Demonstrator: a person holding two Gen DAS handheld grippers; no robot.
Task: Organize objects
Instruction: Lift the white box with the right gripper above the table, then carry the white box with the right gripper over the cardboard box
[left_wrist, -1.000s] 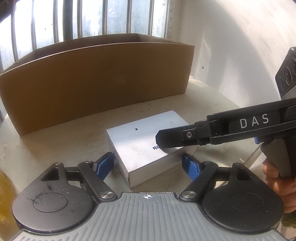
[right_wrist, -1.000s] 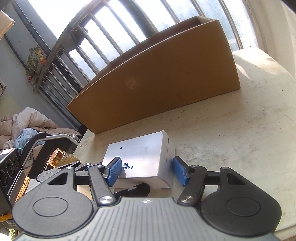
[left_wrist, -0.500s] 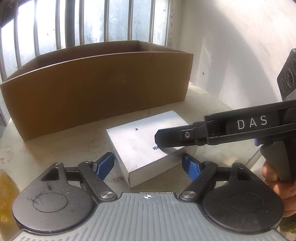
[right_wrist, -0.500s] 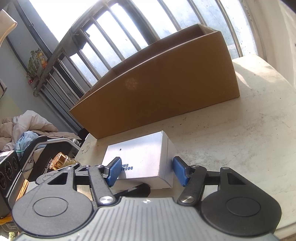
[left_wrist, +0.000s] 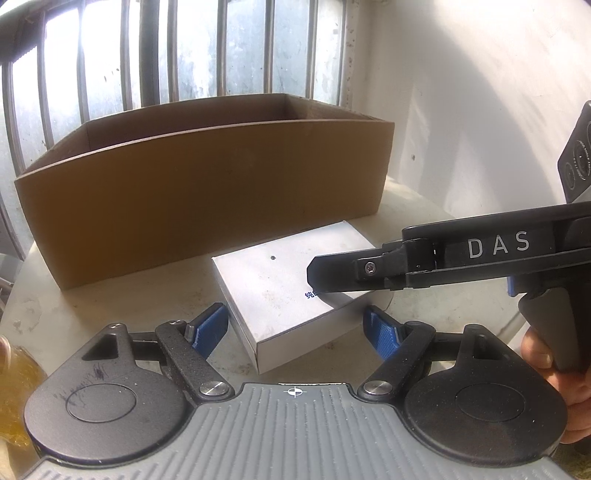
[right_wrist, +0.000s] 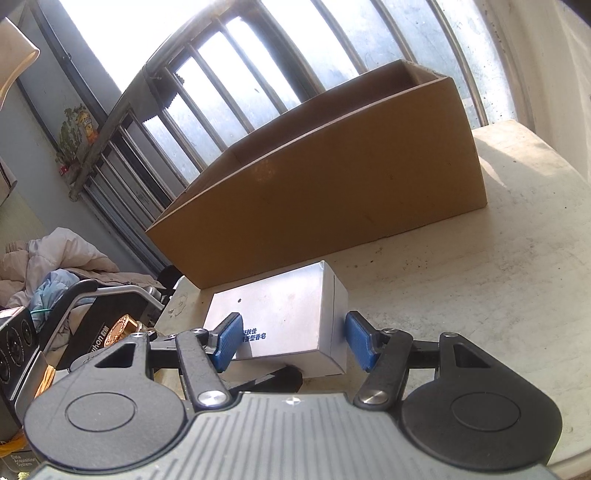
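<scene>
Left tool (left_wrist: 295, 326): jaws wide apart at 6 o'clock, blue pads clear of the silver box's near corner; gripping nothing.
Right tool (right_wrist: 291, 341): jaws partly spread, pads either side of the same box; whether they press on it cannot be told.
Silver box (left_wrist: 291, 295): lies flat on the counter (right_wrist: 480, 295), blue print on top, between both tools.
Hand (left_wrist: 554, 376): at 4 o'clock, on the right tool's handle.
Cardboard box (left_wrist: 207, 206): open-topped, at 12 o'clock, beyond the silver box, before the barred window (left_wrist: 207, 55).
</scene>
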